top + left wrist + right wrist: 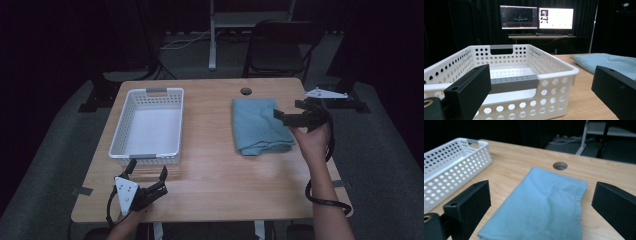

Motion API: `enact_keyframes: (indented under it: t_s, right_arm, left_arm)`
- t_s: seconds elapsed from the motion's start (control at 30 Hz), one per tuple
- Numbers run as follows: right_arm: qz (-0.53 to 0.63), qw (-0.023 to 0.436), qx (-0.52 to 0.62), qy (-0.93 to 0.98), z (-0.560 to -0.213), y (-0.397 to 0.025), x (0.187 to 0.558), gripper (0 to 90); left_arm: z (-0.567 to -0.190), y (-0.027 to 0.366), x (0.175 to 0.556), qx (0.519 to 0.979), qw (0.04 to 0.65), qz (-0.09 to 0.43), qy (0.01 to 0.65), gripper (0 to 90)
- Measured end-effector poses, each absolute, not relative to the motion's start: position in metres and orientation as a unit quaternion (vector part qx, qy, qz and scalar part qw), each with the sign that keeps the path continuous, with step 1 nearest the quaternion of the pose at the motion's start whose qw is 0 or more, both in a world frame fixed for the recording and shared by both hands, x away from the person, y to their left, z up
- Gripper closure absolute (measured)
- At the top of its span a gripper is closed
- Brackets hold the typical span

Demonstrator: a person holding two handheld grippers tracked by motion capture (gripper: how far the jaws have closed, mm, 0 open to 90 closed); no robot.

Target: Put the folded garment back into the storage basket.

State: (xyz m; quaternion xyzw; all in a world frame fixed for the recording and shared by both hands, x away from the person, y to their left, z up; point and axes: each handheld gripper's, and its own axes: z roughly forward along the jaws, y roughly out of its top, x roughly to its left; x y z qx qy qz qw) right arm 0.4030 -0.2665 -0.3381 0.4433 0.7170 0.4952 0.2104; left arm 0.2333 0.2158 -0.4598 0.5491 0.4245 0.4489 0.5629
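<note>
Right gripper (290,116), jaws spread, hovers at the folded light-blue cotton cloth (257,125) on the table; left gripper (147,175) waits spread before the white perforated plastic basket (120,131); next, pinch the cloth's edge

Premises: a recording lab. Black curtains (461,22) all round, two lit monitors (536,17) at upper centre, folding chair (280,47) behind.

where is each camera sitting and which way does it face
High view: above the person's side, looking forward and down on the table; both forearms, left claw, right claw.
Left gripper view: on the left claw, low, facing the basket; open jaws.
Right gripper view: on the right claw, above the cloth; open jaws.
All share basket and cloth.
</note>
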Motion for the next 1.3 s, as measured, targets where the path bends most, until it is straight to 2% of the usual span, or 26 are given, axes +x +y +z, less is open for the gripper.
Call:
enact_keyframes:
  t_s: [0.3, 1.3]
  right_arm:
    - [0.485, 0.157, 0.47, 0.72, -0.362, -0.266, 0.429, 2.3]
    - [0.374, 0.124, 0.525, 0.754, -0.411, -0.262, 0.474, 2.4]
  left_arm:
    - [-0.46, 0.216, 0.233, 0.549, 0.564, 0.449, 0.423, 3.8]
    - [-0.46, 0.216, 0.233, 0.551, 0.565, 0.447, 0.422, 3.8]
